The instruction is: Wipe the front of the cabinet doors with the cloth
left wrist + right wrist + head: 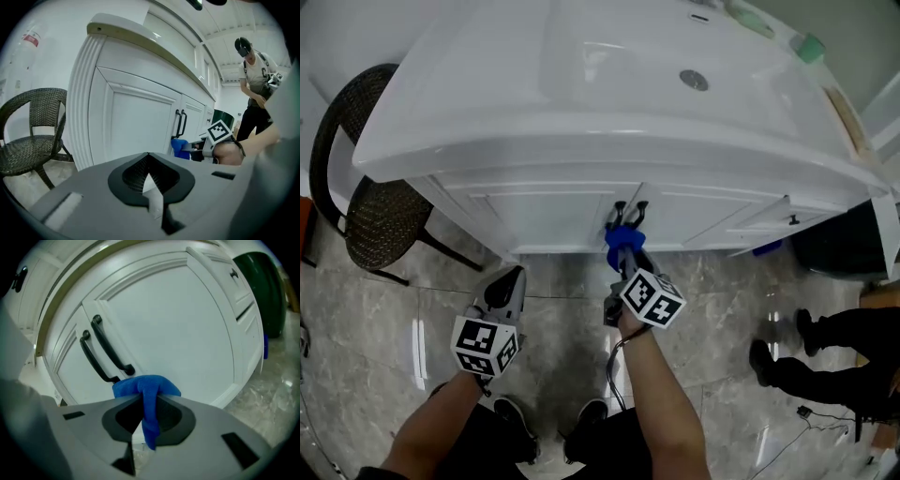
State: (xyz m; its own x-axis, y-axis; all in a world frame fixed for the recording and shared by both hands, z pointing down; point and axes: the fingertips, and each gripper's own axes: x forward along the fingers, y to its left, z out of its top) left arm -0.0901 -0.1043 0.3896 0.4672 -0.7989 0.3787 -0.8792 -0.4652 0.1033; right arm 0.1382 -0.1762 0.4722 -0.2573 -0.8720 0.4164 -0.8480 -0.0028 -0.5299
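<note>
Cloth (146, 389) pinched — right hand-held gripper (147, 401), near handles (106, 350)

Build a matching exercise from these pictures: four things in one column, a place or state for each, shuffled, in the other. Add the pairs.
1. cloth
2. left gripper
3. wicker chair
4. door handles

A. black, side by side on the cabinet doors
B. clamped in the right gripper
C. jaws together, empty
D. on the floor, left of the cabinet

Pairs: 1-B, 2-C, 3-D, 4-A

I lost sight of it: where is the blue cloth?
Pinched in the right gripper, the blue cloth sits by the black handles of the cabinet doors, centre of the head view.
</note>
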